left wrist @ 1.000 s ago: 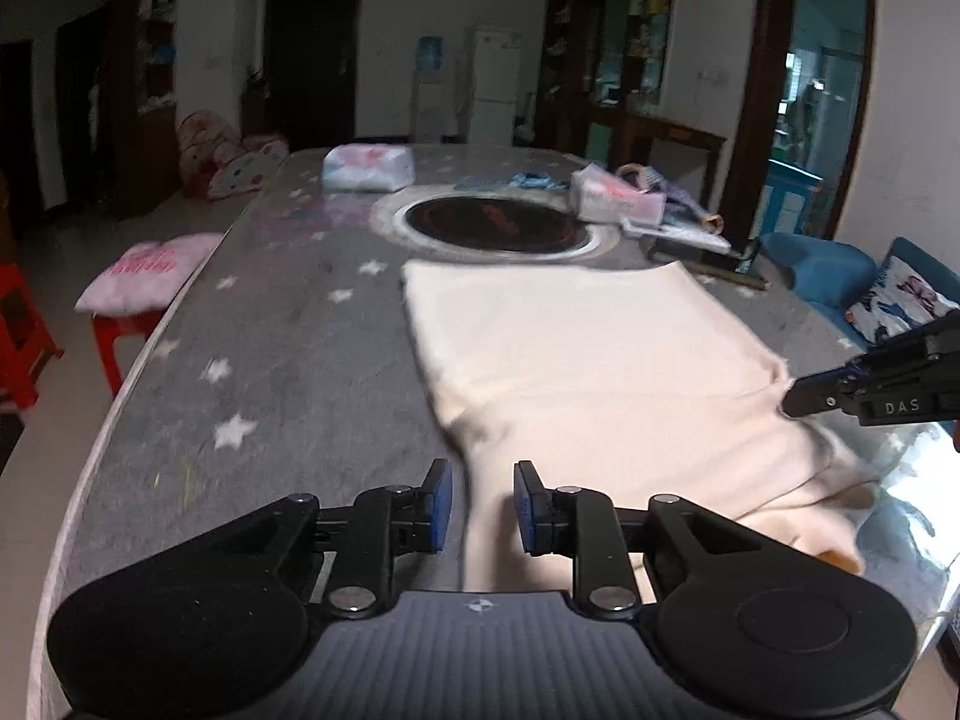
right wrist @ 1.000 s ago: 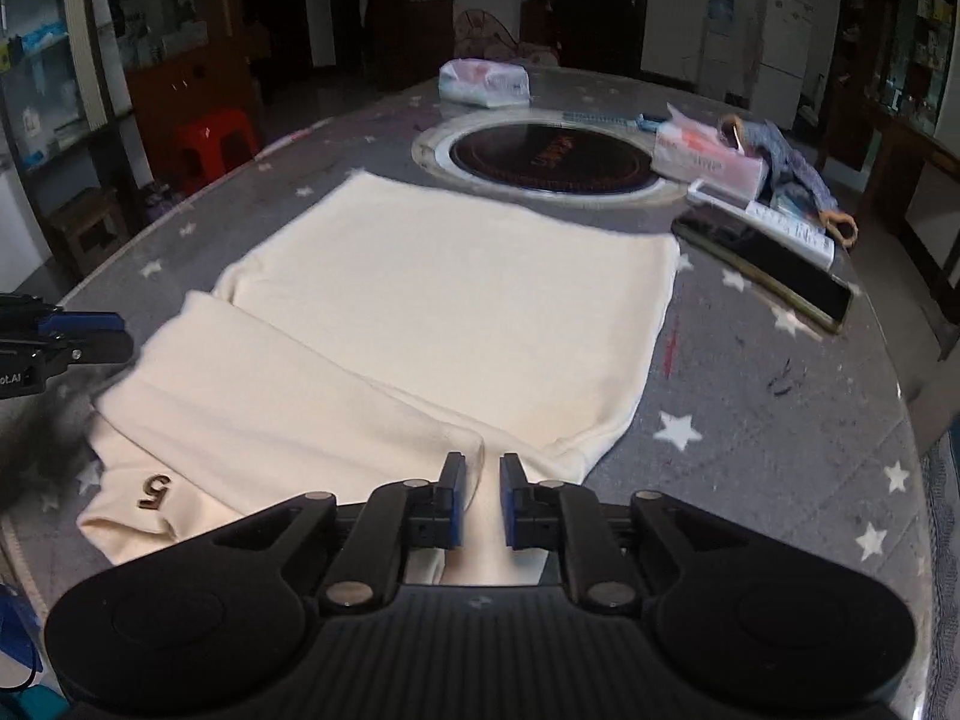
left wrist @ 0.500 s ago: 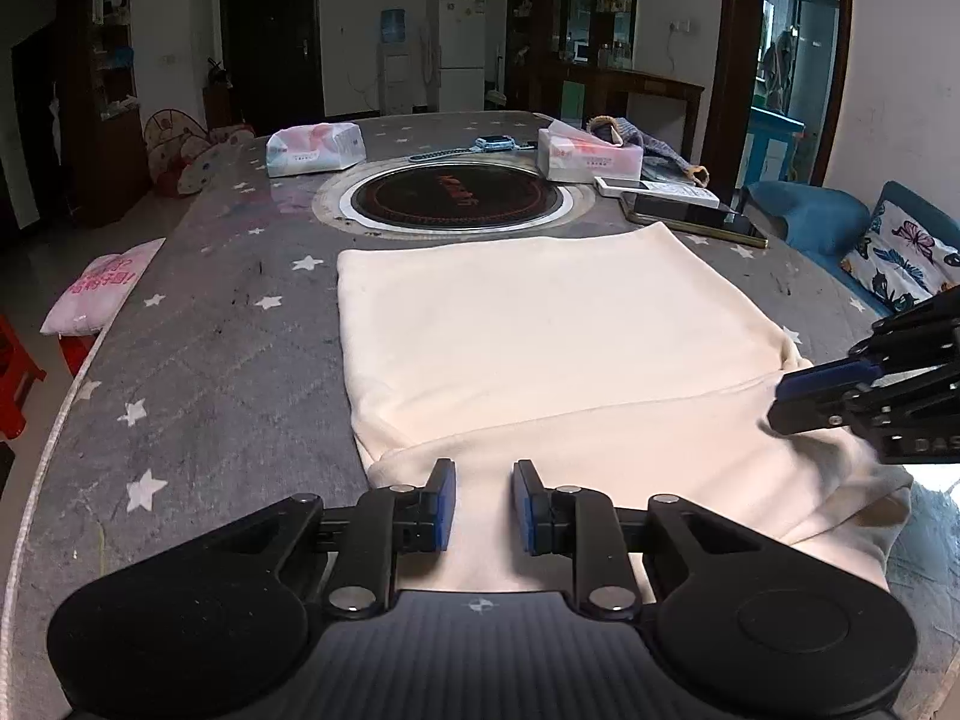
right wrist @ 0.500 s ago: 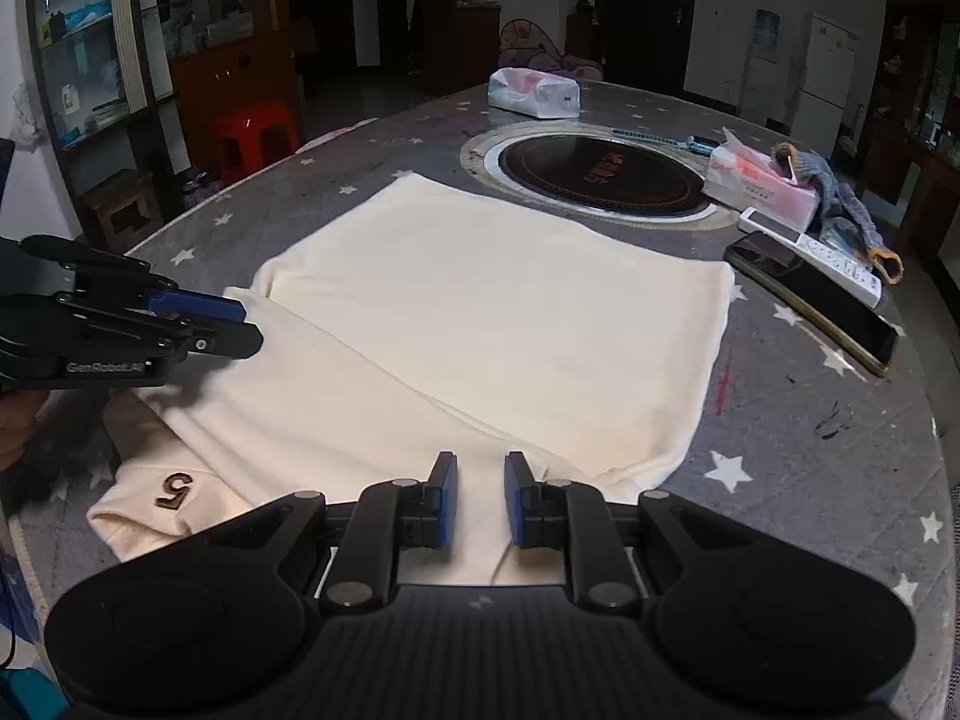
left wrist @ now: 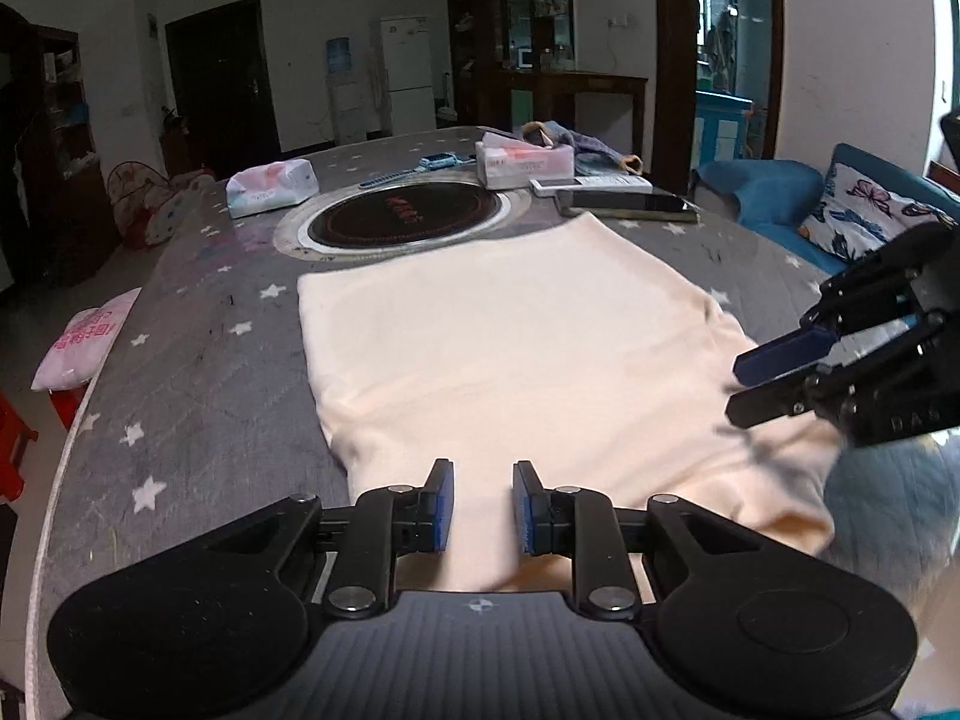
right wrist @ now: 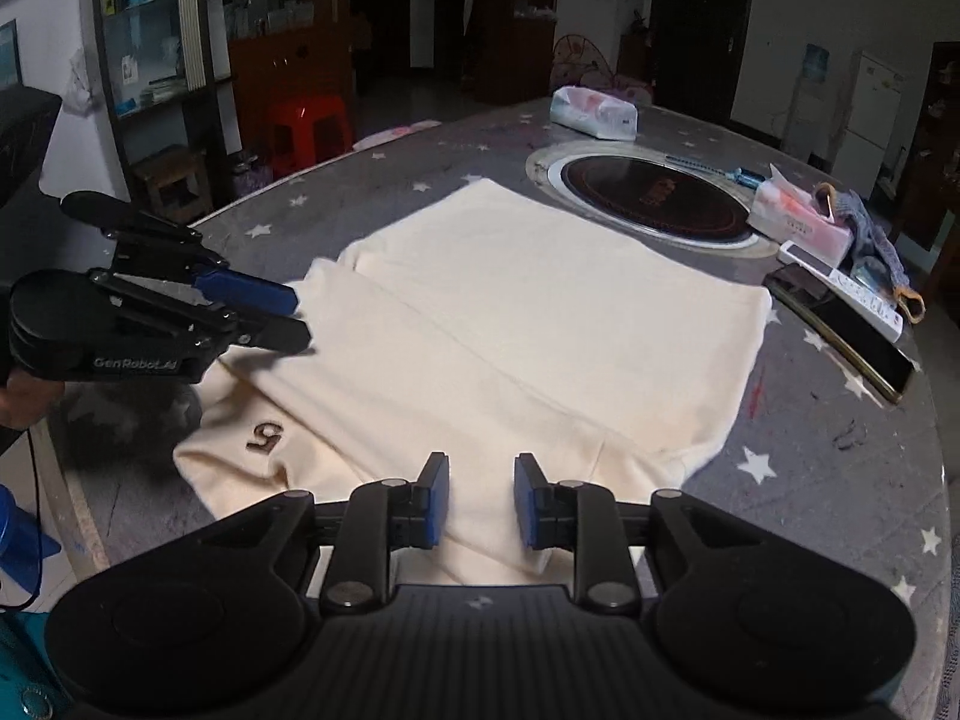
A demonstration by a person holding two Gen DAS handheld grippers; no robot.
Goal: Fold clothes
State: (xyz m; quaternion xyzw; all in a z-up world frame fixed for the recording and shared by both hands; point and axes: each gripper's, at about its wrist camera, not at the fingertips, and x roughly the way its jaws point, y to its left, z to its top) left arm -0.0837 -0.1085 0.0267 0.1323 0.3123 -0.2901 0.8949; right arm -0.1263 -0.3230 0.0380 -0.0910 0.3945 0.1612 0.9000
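**Cream shirt half-folded, both claws empty**

While spread across the grey starry surface, cream shirt sits flat, one side flap folded over the body, a small "5" mark near its edge. Left claw parted over the near hem, gripping nothing. Same for right claw, blue pads spread, nothing pinched. Round cooktop just past the shirt, phone and tissue pack beyond.

the counter wears a grey cover with white stars, and a round black hob sits in its middle. beyond the hob lie a tissue pack and a white box, with a dark phone just beside a white remote. a red stool stands on the floor beyond the counter.
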